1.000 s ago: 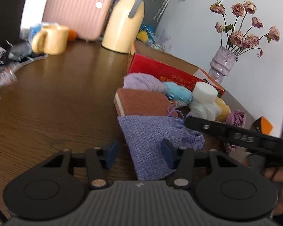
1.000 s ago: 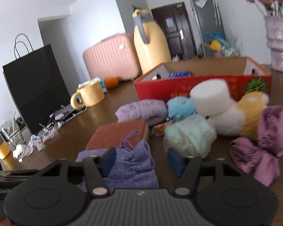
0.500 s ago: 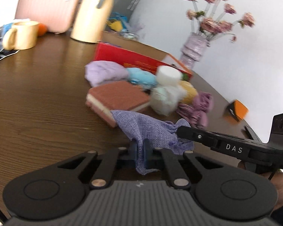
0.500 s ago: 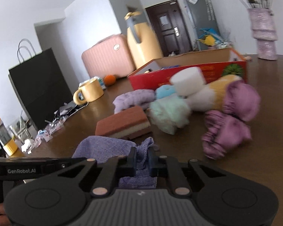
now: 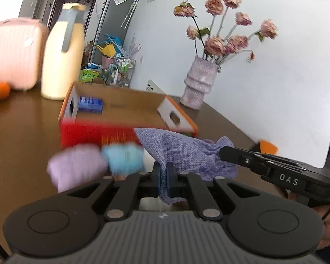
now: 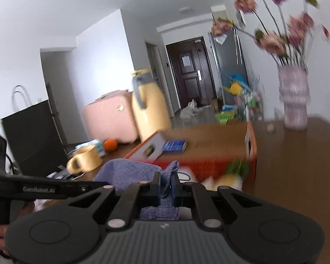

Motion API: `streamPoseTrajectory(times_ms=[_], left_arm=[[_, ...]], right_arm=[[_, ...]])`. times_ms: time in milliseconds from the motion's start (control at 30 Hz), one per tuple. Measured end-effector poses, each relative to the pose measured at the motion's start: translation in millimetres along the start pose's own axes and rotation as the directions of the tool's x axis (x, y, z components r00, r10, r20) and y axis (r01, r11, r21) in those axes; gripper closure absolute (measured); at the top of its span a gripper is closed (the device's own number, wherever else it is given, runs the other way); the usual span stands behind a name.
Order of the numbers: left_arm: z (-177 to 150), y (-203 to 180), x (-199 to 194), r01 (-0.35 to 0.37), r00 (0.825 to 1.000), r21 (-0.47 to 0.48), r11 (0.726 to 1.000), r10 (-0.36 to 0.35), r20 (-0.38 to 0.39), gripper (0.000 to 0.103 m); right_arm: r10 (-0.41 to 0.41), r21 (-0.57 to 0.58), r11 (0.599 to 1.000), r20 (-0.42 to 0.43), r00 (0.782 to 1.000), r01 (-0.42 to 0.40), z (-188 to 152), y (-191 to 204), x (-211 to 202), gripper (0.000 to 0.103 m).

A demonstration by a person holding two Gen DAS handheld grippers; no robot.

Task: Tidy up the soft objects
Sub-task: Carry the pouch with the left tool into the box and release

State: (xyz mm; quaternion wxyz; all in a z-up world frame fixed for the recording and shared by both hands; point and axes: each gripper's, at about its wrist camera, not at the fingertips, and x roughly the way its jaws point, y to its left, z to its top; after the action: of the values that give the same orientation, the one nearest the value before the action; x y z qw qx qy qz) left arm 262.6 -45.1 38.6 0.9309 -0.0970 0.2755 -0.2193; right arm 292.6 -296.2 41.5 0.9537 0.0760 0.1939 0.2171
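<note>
A purple woven drawstring pouch (image 5: 184, 151) hangs in the air between both grippers, in front of the open red cardboard box (image 5: 112, 129). My left gripper (image 5: 164, 178) is shut on its lower edge. My right gripper (image 6: 165, 186) is shut on its gathered neck, and the pouch (image 6: 129, 173) shows in that view too. The right gripper also shows in the left wrist view (image 5: 222, 151). Below, blurred, lie a lilac soft bundle (image 5: 77, 167) and a light blue soft item (image 5: 124, 158). A blue packet (image 5: 90, 105) lies inside the box.
A yellow thermos jug (image 5: 62, 59), a pink suitcase (image 5: 11, 50) and an orange (image 5: 2, 90) stand behind the box. A vase of dried roses (image 5: 199, 83) stands at the right. A yellow mug (image 6: 83, 160) and a black paper bag (image 6: 30, 136) are at the left.
Both grippers closed on the pouch, then lifted it off the table toward the red box. The view now looks into the box from higher up.
</note>
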Motion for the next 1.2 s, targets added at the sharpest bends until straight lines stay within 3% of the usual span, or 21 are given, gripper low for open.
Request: streamPoseTrajectory(times_ms=[100,200,300,333,467,567,633,733,867,1033,1200], left_arm=[[58.9,8.2,45.2,-0.007,1.000,0.002,1.000,0.007,-0.015,0.097],[119.0,15.4,107.5,-0.051,0.998,0.009,0.999,0.051,-0.047,0.097],[163.9,23.9,186.5,-0.120,0.987,0.053,0.991,0.125,-0.100,0.097],[174.3,30.4,216.0,-0.145,0.979,0.027,0.989,0.147,-0.140,0.097],[191.2,44.9,306.5,-0.173,0.952,0.032,0.984,0.175,-0.249,0.097],[188.7,54.1,349.3,-0.181,0.930,0.045,0.983,0.185,-0.317,0.095],[182.1,59.5,366.3,-0.183,0.916,0.069,0.981,0.195,-0.351,0.093],[176.2,65.3,376.6,-0.171,0.913,0.108,0.979,0.198,-0.356,0.085],[179.0,68.3,363.3,-0.170,0.926,0.116,0.979,0.199,-0.320,0.075],[195.5,53.7,307.6,-0.194,0.957,0.176,0.965,0.226,-0.183,0.060],[196.5,33.9,228.2,-0.247,0.966,0.208,0.947,0.258,-0.031,0.053]], right_arm=[[-0.033,-0.069,0.997,-0.029,0.999,0.031,55.4,-24.4,56.7,0.095],[-0.064,-0.045,0.997,-0.109,0.992,0.059,99.6,-61.4,127.1,0.095],[-0.144,-0.041,0.990,-0.219,0.965,0.138,126.2,-98.3,208.6,0.095],[-0.176,-0.056,0.984,-0.253,0.951,0.167,127.8,-106.8,231.8,0.095],[-0.256,-0.108,0.967,-0.339,0.905,0.233,123.2,-135.2,299.6,0.094],[-0.328,-0.171,0.944,-0.356,0.875,0.284,115.7,-140.9,329.7,0.086],[-0.349,-0.202,0.935,-0.364,0.864,0.292,108.6,-139.0,335.5,0.086],[-0.349,-0.202,0.935,-0.362,0.864,0.292,107.6,-139.1,334.5,0.083],[-0.339,-0.188,0.938,-0.305,0.890,0.292,120.8,-135.1,307.0,0.076],[-0.300,-0.200,0.945,-0.223,0.928,0.258,138.9,-116.4,252.6,0.053],[-0.289,-0.223,0.940,-0.124,0.949,0.257,147.1,-86.2,182.3,0.048]])
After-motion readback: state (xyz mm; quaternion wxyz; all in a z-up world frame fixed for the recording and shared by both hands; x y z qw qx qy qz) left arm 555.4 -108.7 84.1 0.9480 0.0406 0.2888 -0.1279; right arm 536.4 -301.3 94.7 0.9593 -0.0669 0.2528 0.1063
